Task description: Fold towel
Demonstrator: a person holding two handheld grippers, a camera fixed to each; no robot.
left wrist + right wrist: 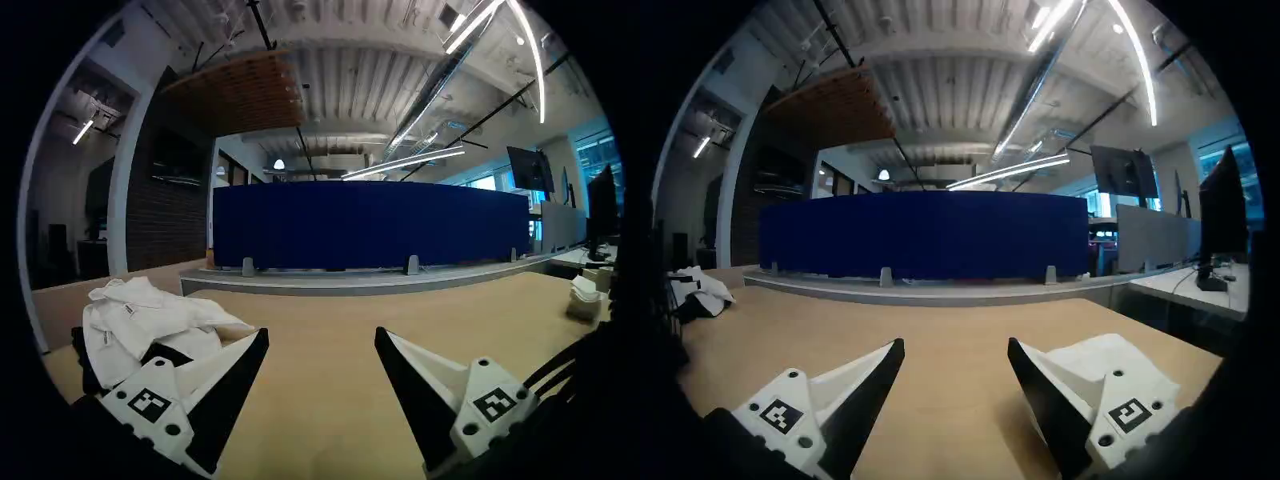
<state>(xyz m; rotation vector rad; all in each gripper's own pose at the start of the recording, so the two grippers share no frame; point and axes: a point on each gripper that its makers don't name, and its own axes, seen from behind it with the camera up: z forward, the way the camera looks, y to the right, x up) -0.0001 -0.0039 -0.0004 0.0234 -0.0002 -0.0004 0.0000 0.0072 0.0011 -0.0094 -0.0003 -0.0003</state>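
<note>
On the tan table [336,344] lie white towels [148,320], blue partition [360,224] behind.

Both views ride low over the table [336,400]; both face — and share — the blue partition [360,224].

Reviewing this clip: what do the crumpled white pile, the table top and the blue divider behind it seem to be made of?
White pile: soft cloth, matte, judging by its creases and limp folds. Table top: light wood or wood-look laminate, smooth with a faint sheen. Blue divider: probably a fabric-covered panel, flat matte, no glare.
</note>
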